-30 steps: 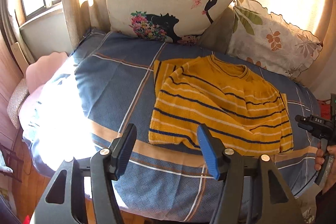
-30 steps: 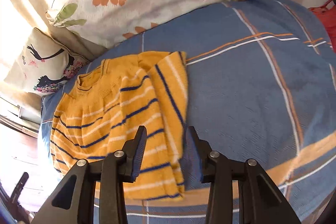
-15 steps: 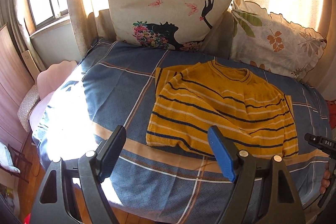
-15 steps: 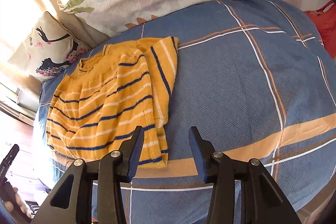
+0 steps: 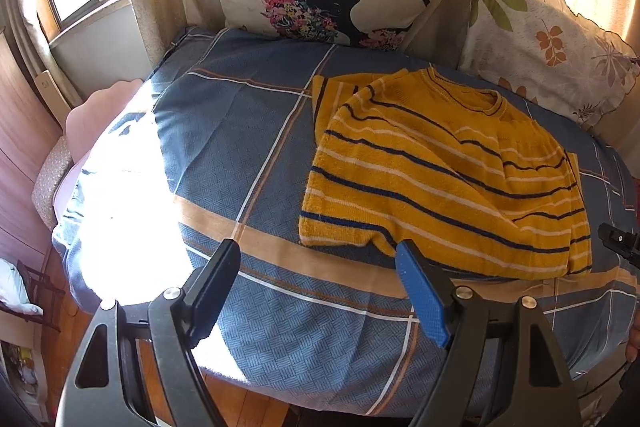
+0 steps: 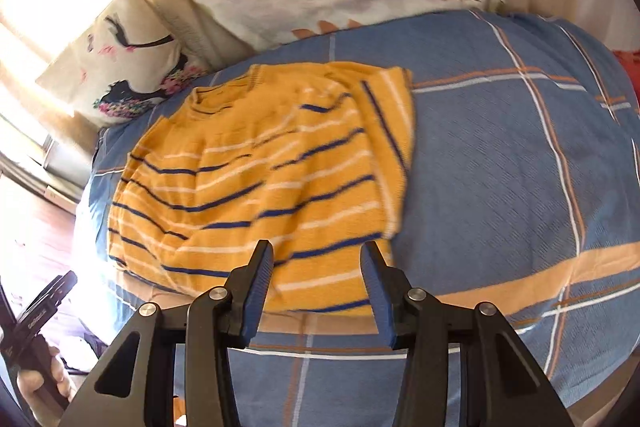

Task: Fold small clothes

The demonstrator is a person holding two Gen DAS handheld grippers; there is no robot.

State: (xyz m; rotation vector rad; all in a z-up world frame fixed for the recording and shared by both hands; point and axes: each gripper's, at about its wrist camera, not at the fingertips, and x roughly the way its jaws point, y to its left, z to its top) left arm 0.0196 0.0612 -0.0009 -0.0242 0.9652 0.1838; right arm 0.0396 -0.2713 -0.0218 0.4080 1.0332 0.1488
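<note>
The yellow striped sweater (image 5: 444, 179) lies flat on the blue plaid bedcover (image 5: 240, 147), right of centre in the left wrist view, both sleeves already tucked in. It's a soft, floppy knit, light but stretchy (it'll sag if lifted by one corner), so pinch the hem corners. The left gripper (image 5: 316, 291) gapes wide with nothing between its jaws; the right gripper (image 6: 316, 287) has just been opening, empty, above the hem
</note>
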